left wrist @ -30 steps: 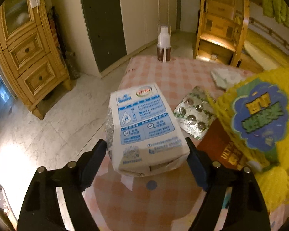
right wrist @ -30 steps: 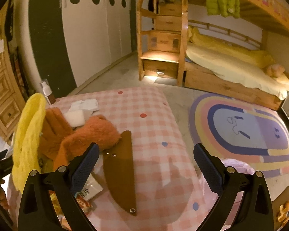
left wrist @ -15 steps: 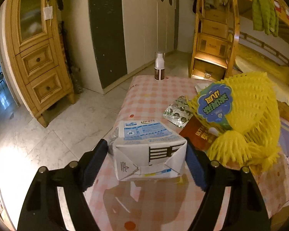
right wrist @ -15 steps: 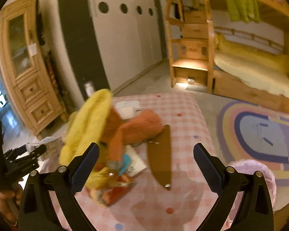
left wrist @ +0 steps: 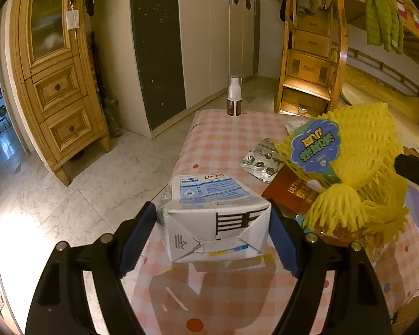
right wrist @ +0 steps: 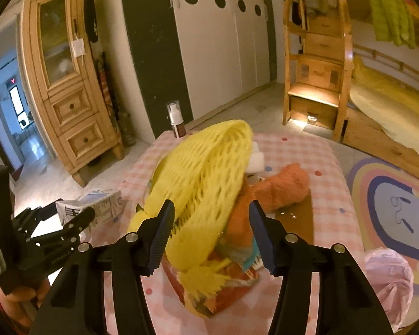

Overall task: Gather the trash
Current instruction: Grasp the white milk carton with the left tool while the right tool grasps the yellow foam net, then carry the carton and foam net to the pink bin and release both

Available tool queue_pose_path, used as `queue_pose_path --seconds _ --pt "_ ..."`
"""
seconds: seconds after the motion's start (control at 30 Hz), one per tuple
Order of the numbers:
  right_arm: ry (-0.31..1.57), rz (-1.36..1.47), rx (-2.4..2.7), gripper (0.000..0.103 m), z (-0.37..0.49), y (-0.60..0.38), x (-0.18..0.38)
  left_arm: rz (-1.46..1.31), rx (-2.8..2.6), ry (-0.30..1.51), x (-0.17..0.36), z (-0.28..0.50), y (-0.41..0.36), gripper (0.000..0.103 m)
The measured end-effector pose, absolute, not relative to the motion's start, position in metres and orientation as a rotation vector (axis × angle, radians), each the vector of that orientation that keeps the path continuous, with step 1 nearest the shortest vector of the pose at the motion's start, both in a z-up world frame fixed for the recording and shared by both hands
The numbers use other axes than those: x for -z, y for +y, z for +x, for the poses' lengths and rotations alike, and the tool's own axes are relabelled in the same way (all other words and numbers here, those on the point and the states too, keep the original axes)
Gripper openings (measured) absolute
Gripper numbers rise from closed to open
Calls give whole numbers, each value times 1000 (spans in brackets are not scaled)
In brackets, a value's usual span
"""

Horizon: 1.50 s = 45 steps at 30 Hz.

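Observation:
My left gripper (left wrist: 213, 240) is shut on a white and blue milk carton (left wrist: 213, 217) and holds it over the near left corner of the pink checked table (left wrist: 223, 139). The carton also shows in the right wrist view (right wrist: 90, 208). My right gripper (right wrist: 211, 234) is half closed around a yellow foam fruit net (right wrist: 206, 184); whether its pads press the net is not clear. The net (left wrist: 357, 162) carries a blue label. Under it lie a red and brown wrapper (left wrist: 290, 192) and a silver pill blister (left wrist: 262, 162).
A small brown spray bottle (left wrist: 234, 102) stands at the table's far edge. An orange furry glove (right wrist: 279, 189) and a brown flat sheath (right wrist: 304, 217) lie on the table's right. A pink plastic bag (right wrist: 388, 279) sits low at the right. A wooden cabinet (left wrist: 61, 89) stands left.
My left gripper has raised and tilted the milk carton so its bottom faces the camera. My right gripper has moved over the yellow net and its jaws have narrowed around it.

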State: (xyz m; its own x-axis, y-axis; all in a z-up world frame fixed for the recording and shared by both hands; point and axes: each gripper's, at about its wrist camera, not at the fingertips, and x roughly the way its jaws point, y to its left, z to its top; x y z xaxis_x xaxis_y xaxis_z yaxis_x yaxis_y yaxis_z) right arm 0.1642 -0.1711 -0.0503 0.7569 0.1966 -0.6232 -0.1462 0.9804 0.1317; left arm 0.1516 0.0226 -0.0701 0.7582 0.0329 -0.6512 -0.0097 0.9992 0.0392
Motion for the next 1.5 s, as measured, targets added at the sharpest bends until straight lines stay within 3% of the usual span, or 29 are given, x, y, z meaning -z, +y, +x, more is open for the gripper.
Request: queue_pose_path --seconds 0.07,0.1,0.13,0.17,0.23,0.57,0.87,1.03,1.5 --pt "710 82 -189 53 168 -169 55 36 -24 710 71 154 24 76" --pt "719 88 -198 44 170 -166 57 36 -24 708 71 153 24 76" --pt "721 94 -208 26 171 -165 57 36 -23 707 71 153 24 76" --pt "717 103 -225 18 170 -164 56 36 -24 705 70 154 25 76" --pt "684 99 -240 11 165 -164 50 31 -28 699 70 153 26 76" --pt "394 196 -172 10 100 -210 -5 12 51 605 50 133 14 76" --pt "372 200 141 10 54 -298 0 82 385 434 22 90 -80 76" --pt "453 203 378 11 38 -351 20 139 605 422 22 84 -155 76" --pt "837 247 754 13 59 -457 102 262 909 679 94 121 -348 76"
